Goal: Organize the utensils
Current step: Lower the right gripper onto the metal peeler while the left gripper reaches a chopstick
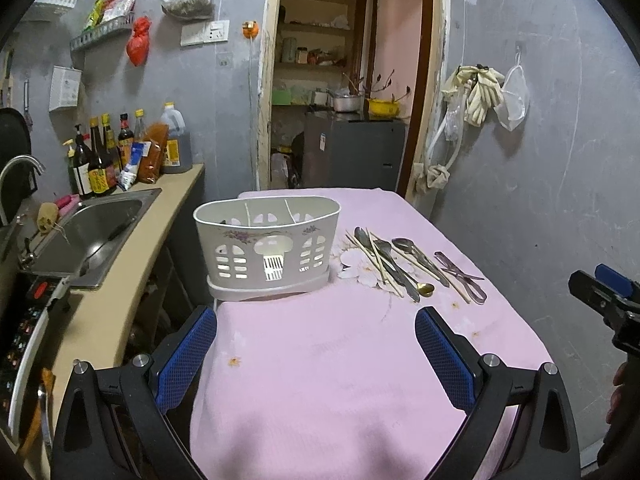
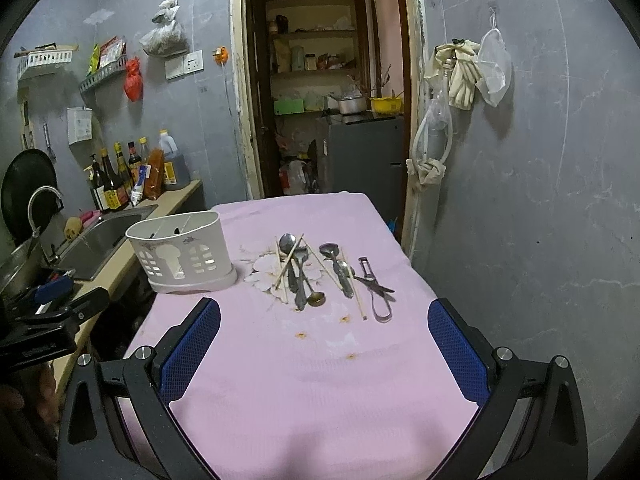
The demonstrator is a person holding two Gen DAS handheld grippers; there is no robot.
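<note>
Both grippers hover over the table's near edge, left gripper (image 1: pixel 316 354) and right gripper (image 2: pixel 324 350), jaws spread wide and empty. Farther back, the white utensil caddy (image 1: pixel 267 249) stands at the pink tablecloth's (image 1: pixel 320 360) left edge; spoons (image 2: pixel 298 268), chopsticks (image 2: pixel 352 284) and a peeler (image 2: pixel 374 284) lie loose toward its right edge.

Near half of the pink tablecloth (image 2: pixel 320 380) is bare, open run for both my grippers. Blockers sit further back: white caddy (image 1: pixel 266 248) at the left edge, cutlery pile (image 2: pixel 304 272) mid-table with chopsticks crossing the spoons, peeler (image 2: pixel 376 288) just beside it on the right. There's a clear lane between caddy and pile. Wall (image 2: pixel 540 200) hugs the right table edge; counter and sink (image 1: pixel 92 232) close off the left.
</note>
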